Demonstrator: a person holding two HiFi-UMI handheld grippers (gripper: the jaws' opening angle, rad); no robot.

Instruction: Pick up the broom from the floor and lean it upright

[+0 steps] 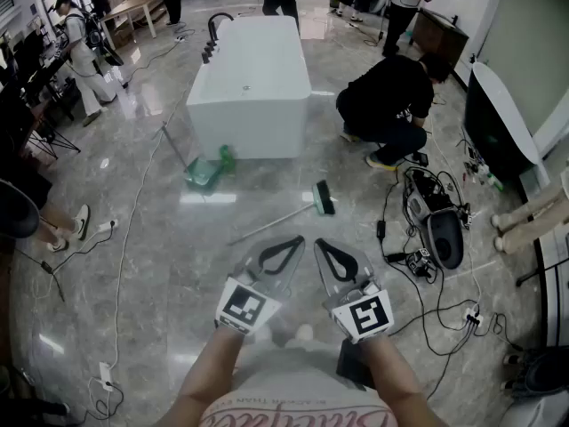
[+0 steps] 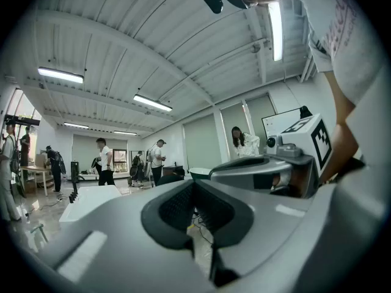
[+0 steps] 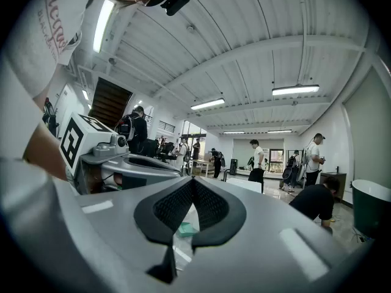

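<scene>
Clutter rings the open patch of marble floor (image 1: 178, 265) where the broom (image 1: 283, 217) lies flat. A white bathtub (image 1: 251, 83) stands beyond it. A green pan on a thin pole (image 1: 203, 173) sits by the tub's near left corner. A person in black (image 1: 391, 105) crouches off the tub's near right corner, close to the broom's head end. Toward the floor's right edge there is a black case in a tangle of cables (image 1: 436, 225), and a white cord (image 1: 133, 229) trails down the left side. Nothing lies between the broom and the two tools.

The left gripper (image 1: 295, 241) and the right gripper (image 1: 321, 245) are held side by side, level, just short of the handle. Each one's jaws are pressed together at the tips and pinch nothing. The left gripper view (image 2: 194, 183) and the right gripper view (image 3: 194, 182) show only floor through the loop of the pads. A small green patch shows low in the right one; it may be the broom's head, but it is too small to be sure.

The broom's long axis runs on a slant, from the pale handle's tip at the near left to the green head (image 1: 324, 198) at the far right. The bristles are too small to make out. The people farther back are cut off by the head view's top edge.
</scene>
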